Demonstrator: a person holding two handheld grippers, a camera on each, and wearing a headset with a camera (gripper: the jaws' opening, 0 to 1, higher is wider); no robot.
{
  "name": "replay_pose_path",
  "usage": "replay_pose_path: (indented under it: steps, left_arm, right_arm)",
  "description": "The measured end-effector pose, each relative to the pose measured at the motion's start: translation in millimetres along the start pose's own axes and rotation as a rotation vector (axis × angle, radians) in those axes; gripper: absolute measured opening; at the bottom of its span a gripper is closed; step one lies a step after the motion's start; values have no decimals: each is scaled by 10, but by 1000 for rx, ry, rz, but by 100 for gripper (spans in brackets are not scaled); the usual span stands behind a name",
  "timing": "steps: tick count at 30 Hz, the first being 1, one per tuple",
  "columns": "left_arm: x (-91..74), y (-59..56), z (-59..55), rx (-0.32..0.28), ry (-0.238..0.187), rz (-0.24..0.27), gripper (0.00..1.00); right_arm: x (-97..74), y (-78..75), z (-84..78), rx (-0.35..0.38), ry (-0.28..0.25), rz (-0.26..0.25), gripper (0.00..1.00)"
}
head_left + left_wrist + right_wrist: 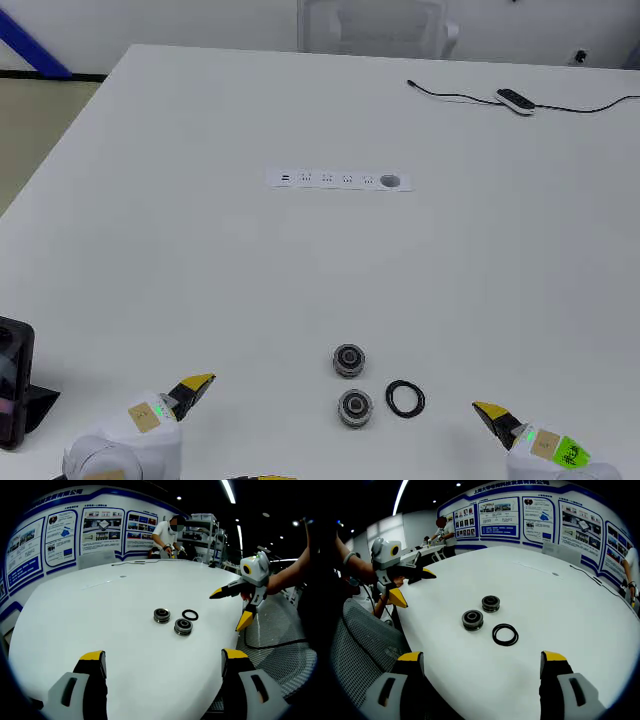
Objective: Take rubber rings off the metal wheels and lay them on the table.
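Looking down on a white counter (pixel 200 250), the head view showed two small metal wheels close to its front edge. The far wheel (pixel 348 360) sat just behind the near wheel (pixel 355 407), with a small gap between them. A black rubber ring (pixel 405 398) lay flat on the counter just to the right of the near wheel, apart from it. The wheels were too small to tell whether either one carried a ring.

The left gripper (pixel 162 655) hovered at the front left of the counter. Its yellow-tipped jaws were spread wide with nothing between them, and they pointed toward the wheels. The right gripper (pixel 482 656) hovered at the front right. Its jaws were likewise spread wide and held nothing. Both grippers were well apart from the wheels and the ring, and each could be seen from the other's gripper view, held in a hand.

Farther back, a white power strip (pixel 338 180) lay flat at mid-counter. A small remote (pixel 515 100) on a dark cable rested near the far right edge.
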State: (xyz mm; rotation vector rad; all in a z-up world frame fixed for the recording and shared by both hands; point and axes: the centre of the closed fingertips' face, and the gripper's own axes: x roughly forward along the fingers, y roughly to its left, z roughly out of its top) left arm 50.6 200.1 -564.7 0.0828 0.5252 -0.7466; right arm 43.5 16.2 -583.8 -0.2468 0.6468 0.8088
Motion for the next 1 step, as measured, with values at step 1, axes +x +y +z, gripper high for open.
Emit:
replay_pose_path:
  steps: [1]
  left_arm:
    - [2,1,-5,-2,3,-1,98]
  right_arm:
    - [0,2,-2,2,0,1,98]
